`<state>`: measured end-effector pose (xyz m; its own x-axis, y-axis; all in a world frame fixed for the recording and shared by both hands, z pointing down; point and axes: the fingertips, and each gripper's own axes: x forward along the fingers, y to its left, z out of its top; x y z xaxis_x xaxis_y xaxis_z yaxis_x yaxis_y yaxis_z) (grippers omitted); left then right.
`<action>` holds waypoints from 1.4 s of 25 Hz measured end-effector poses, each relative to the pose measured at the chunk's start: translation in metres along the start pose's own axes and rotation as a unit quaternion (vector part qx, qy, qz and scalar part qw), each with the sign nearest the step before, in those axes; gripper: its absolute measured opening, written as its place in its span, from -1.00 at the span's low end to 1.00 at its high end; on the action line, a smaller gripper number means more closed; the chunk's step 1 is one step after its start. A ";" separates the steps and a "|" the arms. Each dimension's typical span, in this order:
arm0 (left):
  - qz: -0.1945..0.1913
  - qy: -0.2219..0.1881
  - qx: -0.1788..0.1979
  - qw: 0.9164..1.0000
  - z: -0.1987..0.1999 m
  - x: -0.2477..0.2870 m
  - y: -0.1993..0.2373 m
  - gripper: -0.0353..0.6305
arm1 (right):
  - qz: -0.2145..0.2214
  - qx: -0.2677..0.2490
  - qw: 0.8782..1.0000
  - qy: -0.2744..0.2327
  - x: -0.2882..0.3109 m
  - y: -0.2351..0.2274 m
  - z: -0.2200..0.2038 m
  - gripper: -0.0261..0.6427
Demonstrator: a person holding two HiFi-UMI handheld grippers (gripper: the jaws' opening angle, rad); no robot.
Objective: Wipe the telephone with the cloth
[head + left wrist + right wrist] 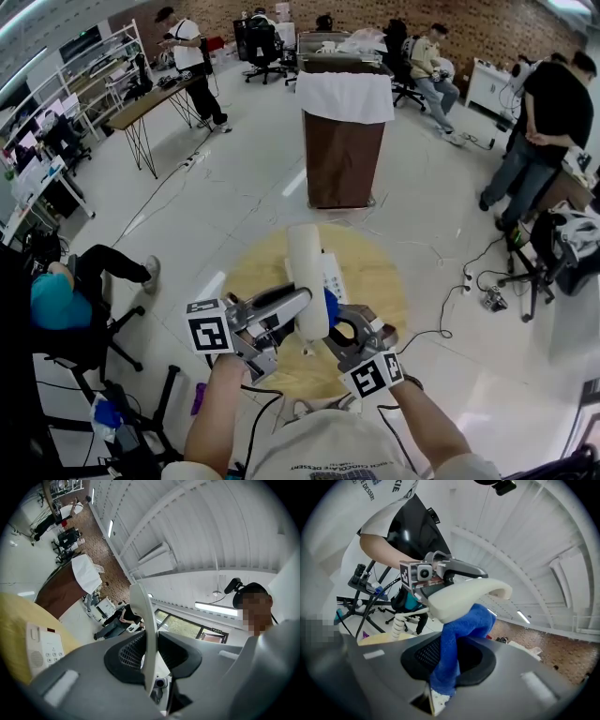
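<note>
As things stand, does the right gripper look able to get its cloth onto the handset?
Probably yes. The left gripper holds the handset up clear of the table. The blue cloth clamped in the right gripper lies against the handset, with nothing between them.

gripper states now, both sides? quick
left gripper: shut on the handset.
right gripper: shut on the cloth, which lies against the handset.
</note>
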<state>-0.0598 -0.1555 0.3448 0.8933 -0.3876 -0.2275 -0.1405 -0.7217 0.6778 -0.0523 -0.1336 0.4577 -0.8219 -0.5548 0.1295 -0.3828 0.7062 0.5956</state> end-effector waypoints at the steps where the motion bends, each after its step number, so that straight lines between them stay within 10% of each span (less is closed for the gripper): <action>1: 0.000 -0.002 0.000 1.000 0.001 0.000 0.000 -0.67 | 0.003 0.004 1.000 0.002 0.000 0.005 -0.002 -0.71; 14: 0.026 -0.015 -0.007 1.000 -0.003 -0.012 0.029 -0.67 | -0.017 0.125 0.991 0.035 -0.008 0.019 -0.033 -0.71; 35: 0.144 -0.023 -0.138 0.980 -0.107 -0.056 0.231 -0.66 | -0.091 0.191 0.974 0.082 -0.036 -0.009 -0.051 -0.71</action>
<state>-0.0963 -0.2396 0.5891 0.8118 -0.5833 -0.0259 -0.2581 -0.3983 0.8802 0.0019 -0.1426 0.4878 -0.6598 -0.7262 0.1929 -0.6699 0.6848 0.2869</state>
